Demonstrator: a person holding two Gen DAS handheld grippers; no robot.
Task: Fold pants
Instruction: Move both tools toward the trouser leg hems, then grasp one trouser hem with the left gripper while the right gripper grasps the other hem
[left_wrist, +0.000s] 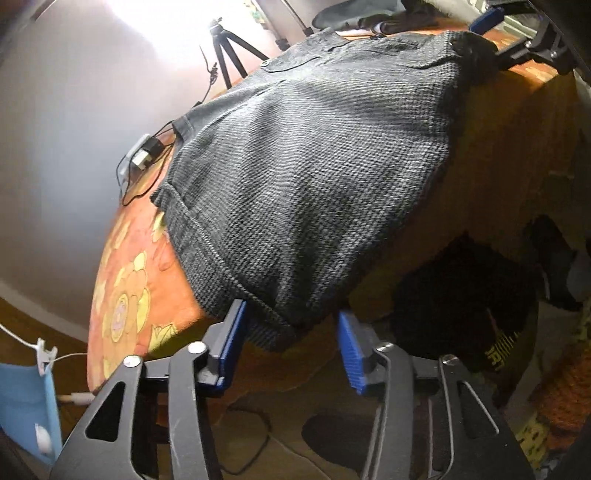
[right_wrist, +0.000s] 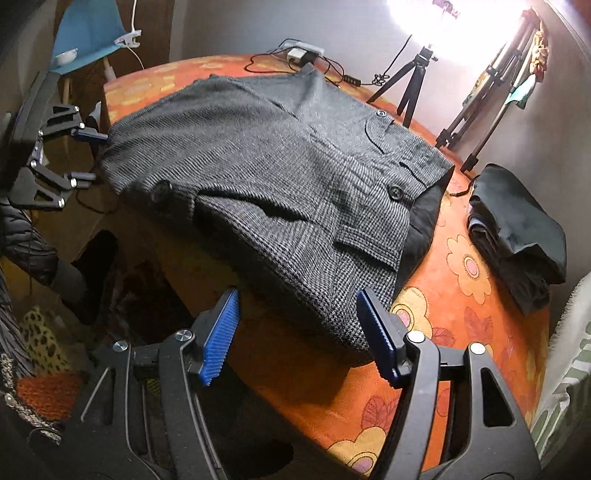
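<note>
Grey checked pants (left_wrist: 306, 173) lie folded on an orange flowered table (left_wrist: 125, 295), one edge hanging over the table's side. In the right wrist view the pants (right_wrist: 280, 177) show buttons and pockets at the waist. My left gripper (left_wrist: 291, 343) is open, its blue pads either side of the hanging leg end, not closed on it. It also shows in the right wrist view (right_wrist: 86, 155) at the pants' far end. My right gripper (right_wrist: 299, 328) is open around the near edge of the waist end. It shows at the top right of the left wrist view (left_wrist: 491, 33).
A pile of dark folded clothes (right_wrist: 517, 229) lies on the table at the right. A charger with cables (right_wrist: 301, 53) sits at the far edge. Tripods (right_wrist: 410, 85) and a bright lamp stand behind. A blue chair (right_wrist: 85, 33) is at far left. Clutter lies under the table.
</note>
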